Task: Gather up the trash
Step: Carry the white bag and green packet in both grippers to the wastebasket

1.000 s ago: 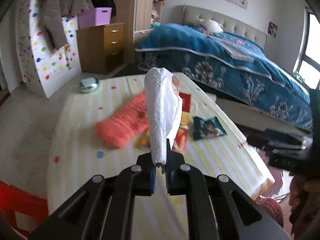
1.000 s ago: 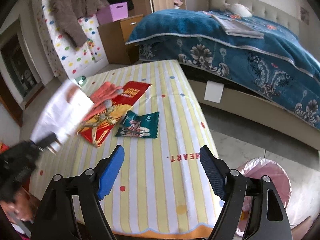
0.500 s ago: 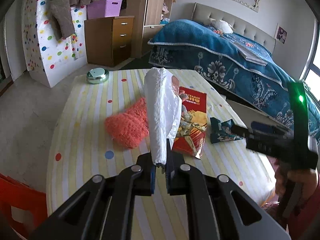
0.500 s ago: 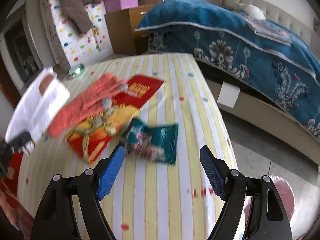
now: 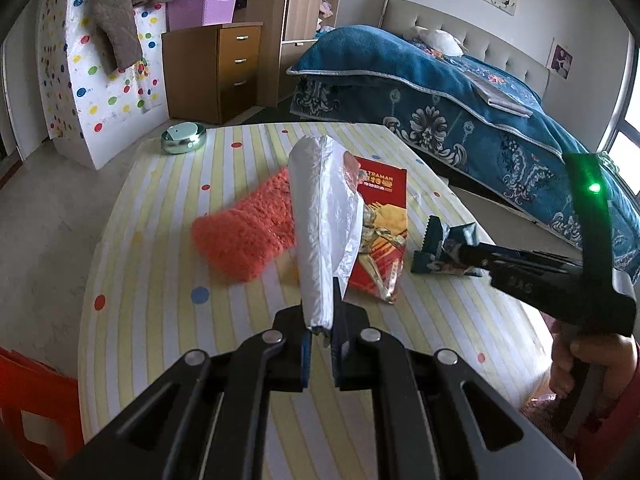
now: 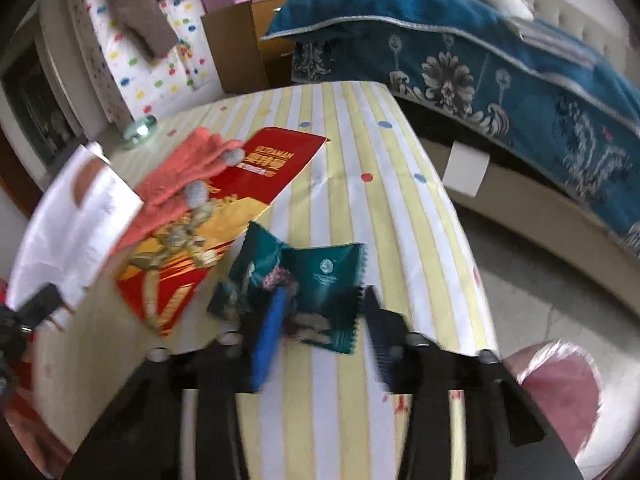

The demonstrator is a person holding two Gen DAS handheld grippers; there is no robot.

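Note:
My left gripper [image 5: 320, 332] is shut on a white plastic wrapper [image 5: 322, 224] and holds it upright above the striped table [image 5: 160, 264]; the wrapper also shows in the right wrist view [image 6: 76, 224]. My right gripper [image 6: 324, 316] is open, its fingers on either side of a green snack packet [image 6: 316, 280], low over it. The packet also shows in the left wrist view [image 5: 440, 244], at the right gripper's tips. A red and gold wrapper [image 6: 224, 224] lies flat to its left.
An orange fuzzy glove [image 5: 248, 232] lies beside the red wrapper. A round metal tin [image 5: 183, 139] sits at the table's far corner. A pink-lined bin [image 6: 560, 384] stands on the floor right of the table. A blue bed [image 5: 460, 92] lies beyond.
My right gripper has moved forward and down onto the green packet, and its jaws have narrowed around it. The left gripper keeps holding the white wrapper and has drifted slightly.

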